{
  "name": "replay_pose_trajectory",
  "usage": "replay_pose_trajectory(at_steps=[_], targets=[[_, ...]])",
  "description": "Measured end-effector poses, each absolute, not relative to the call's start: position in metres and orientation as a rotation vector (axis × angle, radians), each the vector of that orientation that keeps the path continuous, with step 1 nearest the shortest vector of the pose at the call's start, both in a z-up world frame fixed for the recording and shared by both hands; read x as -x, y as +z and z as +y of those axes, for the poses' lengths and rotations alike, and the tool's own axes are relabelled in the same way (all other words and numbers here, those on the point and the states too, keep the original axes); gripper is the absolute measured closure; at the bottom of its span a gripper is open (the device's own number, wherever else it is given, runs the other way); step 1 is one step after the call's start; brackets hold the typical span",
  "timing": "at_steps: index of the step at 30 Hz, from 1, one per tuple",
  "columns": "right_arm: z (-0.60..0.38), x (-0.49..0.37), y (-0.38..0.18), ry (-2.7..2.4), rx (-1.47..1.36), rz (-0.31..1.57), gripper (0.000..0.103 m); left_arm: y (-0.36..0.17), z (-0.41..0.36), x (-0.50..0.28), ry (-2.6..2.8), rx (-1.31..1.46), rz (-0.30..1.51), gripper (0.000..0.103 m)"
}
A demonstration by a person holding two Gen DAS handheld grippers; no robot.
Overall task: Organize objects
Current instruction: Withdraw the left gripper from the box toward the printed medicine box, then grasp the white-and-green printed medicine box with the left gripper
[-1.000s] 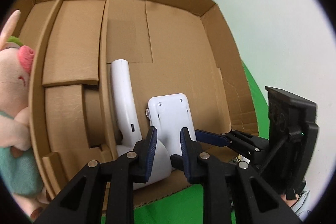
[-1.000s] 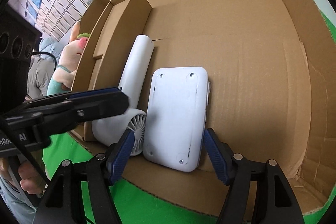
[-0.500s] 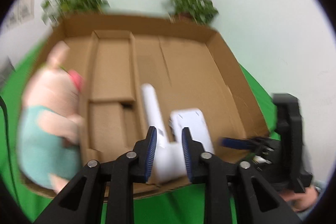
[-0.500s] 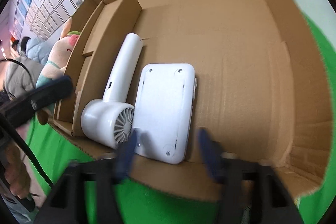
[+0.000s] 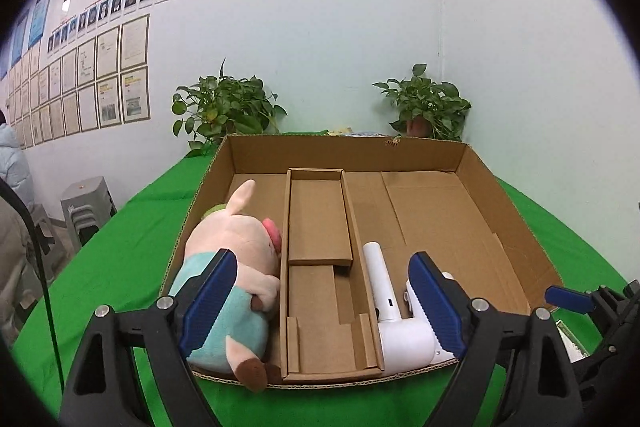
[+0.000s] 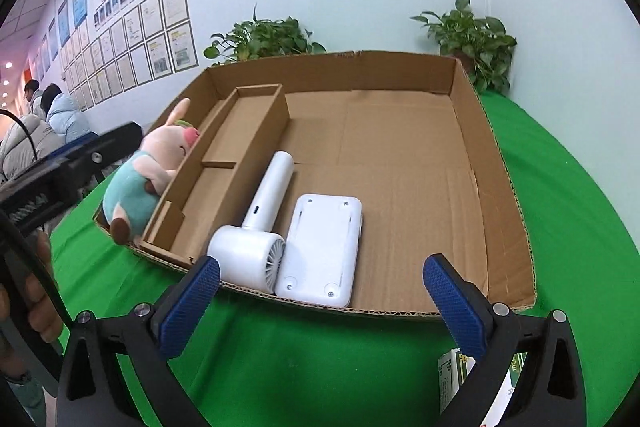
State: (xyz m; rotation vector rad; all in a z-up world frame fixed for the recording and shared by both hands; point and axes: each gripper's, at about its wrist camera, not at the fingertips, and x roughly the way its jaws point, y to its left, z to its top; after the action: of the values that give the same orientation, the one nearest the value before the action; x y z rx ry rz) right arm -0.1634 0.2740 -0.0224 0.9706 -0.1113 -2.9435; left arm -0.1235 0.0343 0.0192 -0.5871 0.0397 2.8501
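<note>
Looking into the cardboard box [image 6: 472, 131], I see the plush pig [image 6: 144, 179], hair dryer [image 6: 260, 227] and white device [image 6: 324, 247] placed; both my left gripper [image 5: 320, 303] and right gripper [image 6: 320, 303] are opening, empty; a small carton [image 6: 456, 375] at 5 o'clock remains outside.

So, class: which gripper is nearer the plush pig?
Left. The left gripper hangs open just before the plush pig; the right gripper faces the white device, beyond the hair dryer.

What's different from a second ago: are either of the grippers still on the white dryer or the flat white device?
No. Both have pulled back and up from the cardboard box. The left gripper let go of the white hair dryer; the right gripper released the flat white rectangular device; both jaws are opening, empty. Dryer, device and pink plush pig lie where they were.
</note>
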Motion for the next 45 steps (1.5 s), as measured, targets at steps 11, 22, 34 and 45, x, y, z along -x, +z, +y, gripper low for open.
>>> replay_pose_trajectory(at_steps=[11, 22, 34, 45], targets=[[0.263, 0.159, -0.018, -2.944, -0.939, -0.067, 0.000, 0.015, 0.042, 0.114, 2.870, 0.560, 0.067, 0.015], [0.283, 0.138, -0.027, -2.952, -0.978, -0.081, 0.000, 0.000, 0.061, 0.113, 2.739, 0.645, 0.039, 0.015], [0.314, 0.101, -0.045, -2.939, -1.068, -0.113, 0.000, -0.009, 0.089, 0.104, 2.592, 0.695, 0.035, 0.015], [0.354, 0.041, -0.076, -3.001, -1.210, -0.078, 0.000, -0.030, 0.136, 0.101, 2.104, 0.900, -0.081, 0.016]])
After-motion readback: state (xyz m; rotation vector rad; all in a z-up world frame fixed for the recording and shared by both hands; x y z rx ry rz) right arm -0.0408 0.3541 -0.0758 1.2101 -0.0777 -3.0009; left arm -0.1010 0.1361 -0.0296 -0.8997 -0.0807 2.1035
